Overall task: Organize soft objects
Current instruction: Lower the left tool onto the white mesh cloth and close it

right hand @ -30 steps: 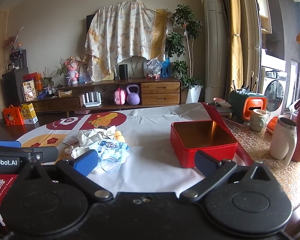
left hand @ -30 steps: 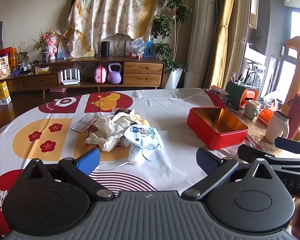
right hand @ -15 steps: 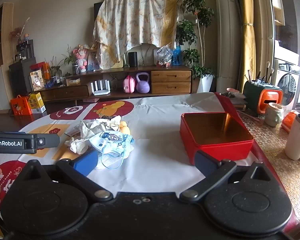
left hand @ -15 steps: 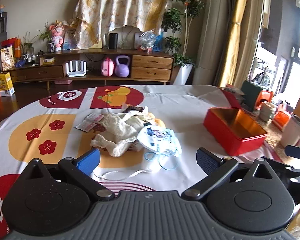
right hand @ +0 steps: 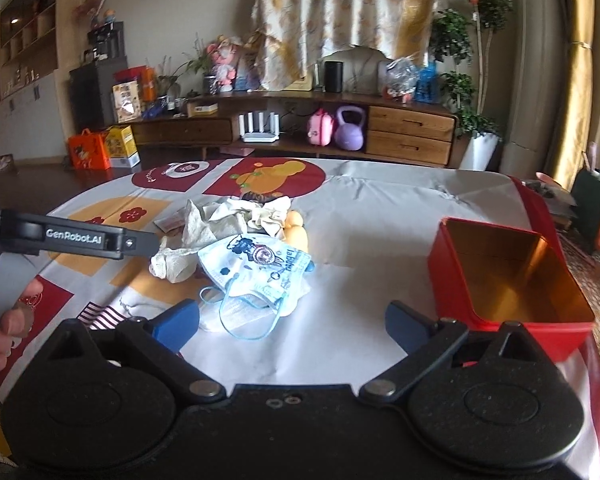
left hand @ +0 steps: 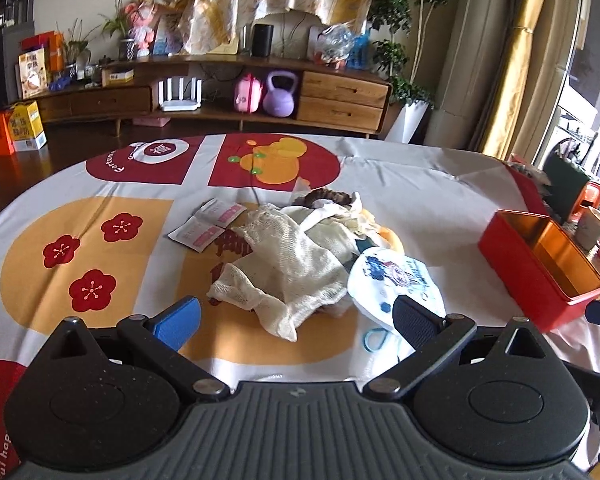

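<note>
A pile of soft things lies mid-table: a cream mesh cloth [left hand: 288, 268], a printed white face mask [left hand: 396, 276] with blue ear loops, a dark scrunchie [left hand: 324, 198] and an orange soft toy [right hand: 296, 232]. The cloth [right hand: 196, 232] and mask [right hand: 256, 268] also show in the right wrist view. My left gripper [left hand: 296, 316] is open and empty, just short of the cloth. My right gripper [right hand: 292, 320] is open and empty, just short of the mask. An open, empty red tin box [right hand: 512, 276] stands to the right; it also shows in the left wrist view [left hand: 540, 264].
Small pink-and-white sachets [left hand: 212, 224] lie left of the pile on the patterned tablecloth [left hand: 100, 240]. The left gripper's arm [right hand: 80, 236] crosses the right view's left side. Cups and an orange holder [left hand: 592, 216] stand beyond the box. A wooden sideboard [right hand: 300, 132] is behind.
Both grippers have moved forward and down toward the pile, which now looks larger and closer. Both stay open. Nothing on the table has moved.
</note>
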The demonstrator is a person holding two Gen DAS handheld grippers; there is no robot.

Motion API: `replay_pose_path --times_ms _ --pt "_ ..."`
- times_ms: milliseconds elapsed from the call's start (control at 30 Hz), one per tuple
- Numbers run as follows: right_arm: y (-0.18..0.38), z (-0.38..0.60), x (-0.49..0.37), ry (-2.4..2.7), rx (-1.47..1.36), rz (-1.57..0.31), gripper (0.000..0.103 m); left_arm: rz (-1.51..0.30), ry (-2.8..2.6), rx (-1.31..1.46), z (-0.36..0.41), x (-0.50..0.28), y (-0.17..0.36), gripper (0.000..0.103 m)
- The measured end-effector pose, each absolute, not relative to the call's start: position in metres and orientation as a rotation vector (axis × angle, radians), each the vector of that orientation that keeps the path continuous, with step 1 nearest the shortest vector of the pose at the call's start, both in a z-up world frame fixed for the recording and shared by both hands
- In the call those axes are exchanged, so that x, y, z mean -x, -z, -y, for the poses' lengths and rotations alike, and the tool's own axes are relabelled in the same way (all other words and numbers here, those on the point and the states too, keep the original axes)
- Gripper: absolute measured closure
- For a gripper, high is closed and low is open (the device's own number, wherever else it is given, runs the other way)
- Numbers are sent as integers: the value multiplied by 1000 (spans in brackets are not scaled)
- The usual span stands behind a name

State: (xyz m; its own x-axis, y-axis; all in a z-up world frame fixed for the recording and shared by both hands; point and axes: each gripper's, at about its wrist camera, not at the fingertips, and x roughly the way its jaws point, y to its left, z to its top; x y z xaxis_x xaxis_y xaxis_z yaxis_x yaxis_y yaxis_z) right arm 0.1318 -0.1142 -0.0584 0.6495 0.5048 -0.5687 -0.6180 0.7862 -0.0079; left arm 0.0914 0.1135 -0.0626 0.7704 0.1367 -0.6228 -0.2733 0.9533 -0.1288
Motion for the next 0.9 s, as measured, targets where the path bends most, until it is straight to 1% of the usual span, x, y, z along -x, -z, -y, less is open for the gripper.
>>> replay_pose_path --times_ms 233,433,600,833,900 --pt "68 85 -158 -715 269 -588 4 -692 -264 253 -132 -127 72 0" --pt "84 60 -171 -755 332 -609 7 -716 -302 293 -145 -158 78 0" --pt "96 41 -182 -767 370 -626 10 -753 -311 312 -153 -179 90 0" --pt "108 22 -192 -777 407 -626 18 -784 -360 359 -166 -193 108 0" --pt "111 18 -196 -772 406 -627 18 -789 -368 365 -168 -196 112 0"
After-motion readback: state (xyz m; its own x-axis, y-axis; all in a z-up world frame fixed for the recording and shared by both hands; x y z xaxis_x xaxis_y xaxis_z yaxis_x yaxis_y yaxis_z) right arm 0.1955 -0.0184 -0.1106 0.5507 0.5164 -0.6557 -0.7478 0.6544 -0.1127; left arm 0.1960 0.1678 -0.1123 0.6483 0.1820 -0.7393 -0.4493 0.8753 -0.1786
